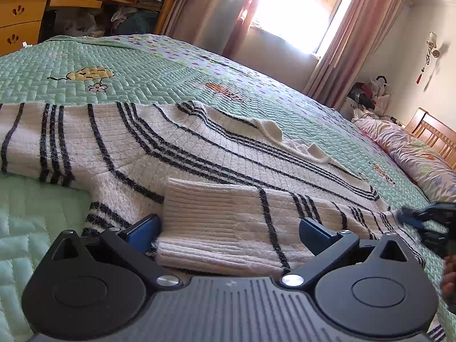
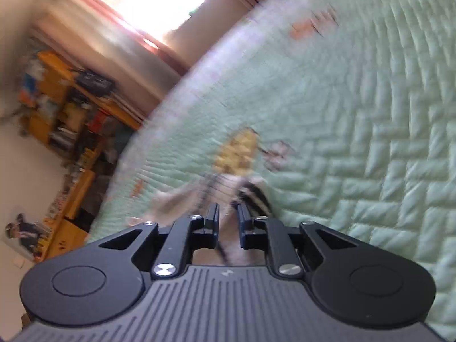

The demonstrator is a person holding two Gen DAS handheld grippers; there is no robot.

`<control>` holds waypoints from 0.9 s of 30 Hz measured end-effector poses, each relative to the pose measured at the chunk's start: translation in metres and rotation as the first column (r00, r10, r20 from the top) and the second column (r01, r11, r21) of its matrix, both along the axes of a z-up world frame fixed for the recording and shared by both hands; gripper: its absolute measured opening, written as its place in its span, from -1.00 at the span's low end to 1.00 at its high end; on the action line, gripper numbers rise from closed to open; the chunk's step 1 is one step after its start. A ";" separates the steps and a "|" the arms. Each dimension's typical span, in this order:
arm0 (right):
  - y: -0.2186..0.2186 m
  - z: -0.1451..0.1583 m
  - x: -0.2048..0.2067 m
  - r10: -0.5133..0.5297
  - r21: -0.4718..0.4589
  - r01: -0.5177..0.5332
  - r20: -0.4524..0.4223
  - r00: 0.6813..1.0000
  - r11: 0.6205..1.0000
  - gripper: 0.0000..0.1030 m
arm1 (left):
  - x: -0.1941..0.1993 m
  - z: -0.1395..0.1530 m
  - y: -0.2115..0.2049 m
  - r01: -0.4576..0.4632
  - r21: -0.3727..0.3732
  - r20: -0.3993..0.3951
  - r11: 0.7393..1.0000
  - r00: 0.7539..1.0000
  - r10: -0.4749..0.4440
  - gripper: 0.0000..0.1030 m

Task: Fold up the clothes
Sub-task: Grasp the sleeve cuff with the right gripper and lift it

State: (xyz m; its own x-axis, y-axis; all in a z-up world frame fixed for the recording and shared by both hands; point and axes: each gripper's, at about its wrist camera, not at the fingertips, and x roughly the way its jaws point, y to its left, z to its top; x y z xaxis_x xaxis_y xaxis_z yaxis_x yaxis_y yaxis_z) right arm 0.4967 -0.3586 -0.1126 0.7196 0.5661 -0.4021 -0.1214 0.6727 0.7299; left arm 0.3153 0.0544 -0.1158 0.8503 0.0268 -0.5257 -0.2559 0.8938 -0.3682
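A white knit sweater (image 1: 199,148) with dark stripes lies spread on the green quilted bedspread (image 1: 114,57). Its ribbed cuff (image 1: 211,213) is folded over onto the body. My left gripper (image 1: 228,223) stands open, low over the sweater, with that cuff lying between its blue-padded fingers. My right gripper (image 2: 227,213) is nearly closed, its pads pinching a blurred bit of striped sweater edge (image 2: 253,191). In the left wrist view the right gripper (image 1: 410,216) shows blurred at the sweater's right edge, with part of a hand (image 1: 449,282) behind it.
A floral pillow (image 1: 413,154) and a wooden headboard (image 1: 436,134) are at the right. A wooden desk (image 1: 22,14) and cluttered shelves (image 2: 71,108) stand beyond the bed. A bright curtained window (image 1: 293,8) is behind. Bare bedspread (image 2: 356,142) stretches past the sweater.
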 end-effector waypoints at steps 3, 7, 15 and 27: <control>0.001 0.007 -0.030 0.076 0.100 -0.078 0.022 0.997 0.992 -0.54 | 0.000 0.000 0.000 0.000 0.000 0.000 1.000 1.000 0.000 0.98; 0.008 -0.018 -0.042 0.111 0.076 -0.104 -0.094 0.989 0.992 -0.62 | 0.000 0.000 0.000 0.000 0.001 -0.001 1.000 1.000 0.000 0.98; 0.023 0.003 -0.069 0.089 0.202 -0.068 -0.096 0.991 0.977 -0.52 | 0.000 -0.001 0.001 0.000 0.000 0.000 1.000 1.000 0.000 0.98; 0.044 -0.028 -0.088 0.139 0.195 -0.118 -0.094 0.986 0.974 -0.64 | 0.001 -0.001 0.001 0.001 -0.003 0.005 1.000 1.000 -0.001 0.98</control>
State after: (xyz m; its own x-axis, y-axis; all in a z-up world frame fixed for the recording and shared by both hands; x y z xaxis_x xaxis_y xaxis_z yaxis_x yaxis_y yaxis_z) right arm 0.4084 -0.3149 -0.1408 0.5949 0.7238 -0.3496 -0.1128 0.5058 0.8552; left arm 0.3160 0.0559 -0.1171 0.8530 0.0241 -0.5214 -0.2528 0.8930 -0.3723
